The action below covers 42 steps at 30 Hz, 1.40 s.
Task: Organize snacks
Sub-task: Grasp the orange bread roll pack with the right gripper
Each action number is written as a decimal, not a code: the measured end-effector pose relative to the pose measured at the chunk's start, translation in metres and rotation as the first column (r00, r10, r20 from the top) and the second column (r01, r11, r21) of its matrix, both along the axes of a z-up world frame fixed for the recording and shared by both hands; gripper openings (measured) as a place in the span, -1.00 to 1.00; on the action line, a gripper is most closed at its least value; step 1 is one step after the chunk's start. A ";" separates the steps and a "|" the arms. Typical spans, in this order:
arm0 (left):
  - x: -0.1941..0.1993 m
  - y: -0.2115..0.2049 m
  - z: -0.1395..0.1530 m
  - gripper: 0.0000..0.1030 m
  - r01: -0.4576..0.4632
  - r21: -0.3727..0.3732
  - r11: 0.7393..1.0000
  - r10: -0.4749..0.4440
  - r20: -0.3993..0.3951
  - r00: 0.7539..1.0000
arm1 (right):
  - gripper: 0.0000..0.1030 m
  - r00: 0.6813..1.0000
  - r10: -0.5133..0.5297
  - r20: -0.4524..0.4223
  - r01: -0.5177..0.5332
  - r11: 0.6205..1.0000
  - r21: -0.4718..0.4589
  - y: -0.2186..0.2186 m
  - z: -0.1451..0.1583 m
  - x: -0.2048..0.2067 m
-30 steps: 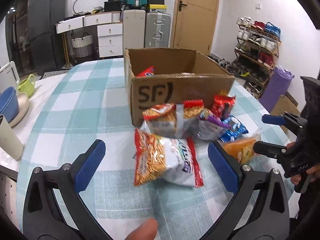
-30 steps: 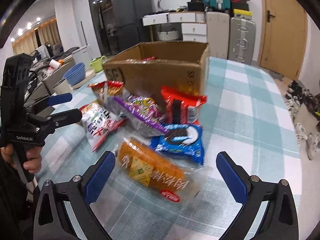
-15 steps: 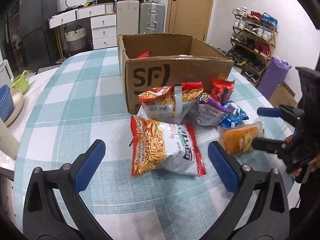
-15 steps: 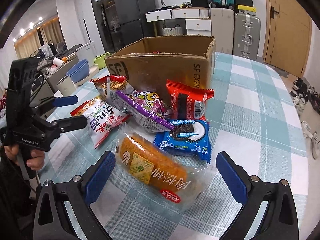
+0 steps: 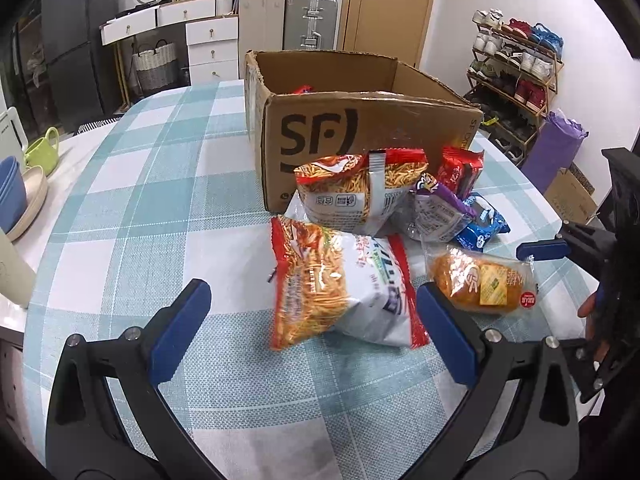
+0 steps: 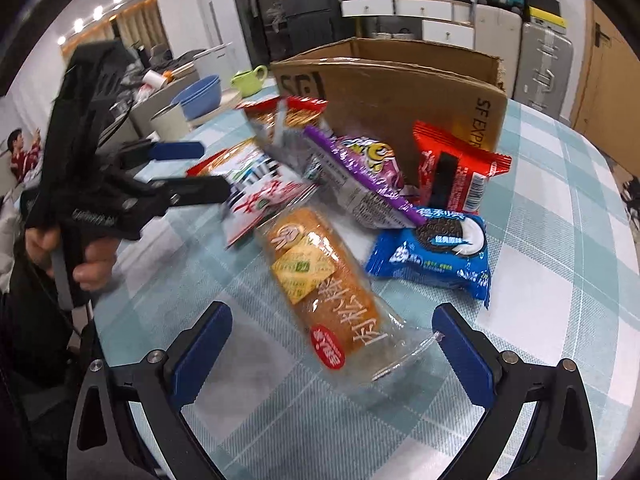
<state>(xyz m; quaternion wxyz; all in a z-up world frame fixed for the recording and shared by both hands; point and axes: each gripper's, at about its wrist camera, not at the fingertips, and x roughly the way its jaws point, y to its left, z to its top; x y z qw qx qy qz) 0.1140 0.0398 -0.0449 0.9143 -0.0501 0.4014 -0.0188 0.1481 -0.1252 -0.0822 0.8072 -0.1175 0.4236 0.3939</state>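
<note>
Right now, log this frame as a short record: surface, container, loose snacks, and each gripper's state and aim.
surface: table with teal checked cloth
container: open cardboard box, a red packet visible inside
loose snacks: two noodle-snack bags, purple bag, red packet, blue cookie pack, wrapped bread
left gripper: open, empty, facing the nearer noodle-snack bag
right gripper: open, empty, facing the wrapped bread
task status: six snacks outside the box
</note>
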 end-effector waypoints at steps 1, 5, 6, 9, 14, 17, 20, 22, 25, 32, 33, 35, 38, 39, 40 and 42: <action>-0.001 0.000 0.000 0.98 0.001 -0.003 1.000 -0.001 0.002 1.000 | 0.97 1.000 -0.008 0.000 0.008 1.000 0.000 0.002 -0.001 0.001; -0.001 -0.002 0.000 0.98 0.016 0.013 1.000 -0.016 0.006 1.000 | 0.69 1.000 -0.010 0.014 0.010 1.000 -0.023 0.007 -0.002 0.004; -0.001 -0.003 0.000 0.98 0.019 0.015 1.000 -0.019 0.006 1.000 | 0.67 1.000 -0.002 0.012 0.002 1.000 -0.026 0.009 -0.002 0.003; -0.001 -0.004 -0.002 0.98 0.022 0.020 1.000 -0.022 -0.001 1.000 | 0.66 0.998 0.059 0.009 -0.059 0.998 -0.035 0.010 0.000 -0.004; 0.001 -0.001 -0.003 0.98 0.010 0.027 1.000 -0.010 -0.011 1.000 | 0.66 0.998 0.030 0.056 -0.029 0.999 -0.030 0.009 0.006 -0.006; 0.002 0.002 -0.006 0.98 0.004 0.011 1.000 -0.004 -0.021 1.000 | 0.61 0.997 0.010 0.075 -0.008 1.000 -0.021 0.013 0.006 -0.005; 0.003 0.001 -0.009 0.98 0.011 0.006 1.000 -0.011 -0.028 1.000 | 0.45 0.997 0.017 0.071 -0.015 0.999 -0.038 0.025 0.000 -0.005; 0.004 -0.001 -0.010 0.98 0.017 0.015 1.000 -0.017 -0.033 0.999 | 0.38 0.998 0.015 0.067 -0.011 0.998 -0.054 0.032 -0.005 -0.004; 0.004 -0.003 -0.012 0.98 0.026 0.010 1.000 -0.026 -0.035 0.999 | 0.20 0.997 0.008 0.074 -0.003 0.998 -0.067 0.040 -0.010 -0.005; 0.004 -0.003 -0.011 0.98 0.026 0.008 1.000 -0.026 -0.034 0.999 | -0.28 0.995 0.017 0.101 -0.013 0.999 -0.044 0.042 -0.005 -0.010; 0.004 -0.003 -0.011 0.98 0.026 0.007 1.000 -0.025 -0.033 0.999 | -0.28 0.995 0.015 0.103 -0.012 0.999 -0.037 0.039 -0.003 -0.009; 0.004 -0.001 -0.011 0.98 0.026 0.003 1.000 -0.025 -0.031 0.999 | -0.28 0.994 0.011 0.108 -0.009 1.000 -0.022 0.036 0.001 -0.008; 0.004 0.001 -0.012 0.98 0.022 -0.007 1.000 -0.022 -0.033 0.999 | -0.28 0.995 0.001 0.104 -0.002 1.000 0.011 0.030 0.008 -0.008; 0.004 0.002 -0.012 0.98 0.021 -0.011 1.000 -0.021 -0.035 0.999 | -0.28 0.994 -0.003 0.105 0.000 1.000 0.024 0.026 0.011 -0.008; 0.005 0.002 -0.012 0.98 0.020 -0.016 1.000 -0.020 -0.036 0.999 | -0.28 0.994 -0.005 0.108 0.001 0.999 0.036 0.025 0.014 -0.008; 0.004 0.002 -0.011 0.98 0.022 -0.023 0.999 -0.023 -0.035 0.999 | -0.28 0.993 -0.012 0.121 0.004 0.998 0.058 0.020 0.021 -0.008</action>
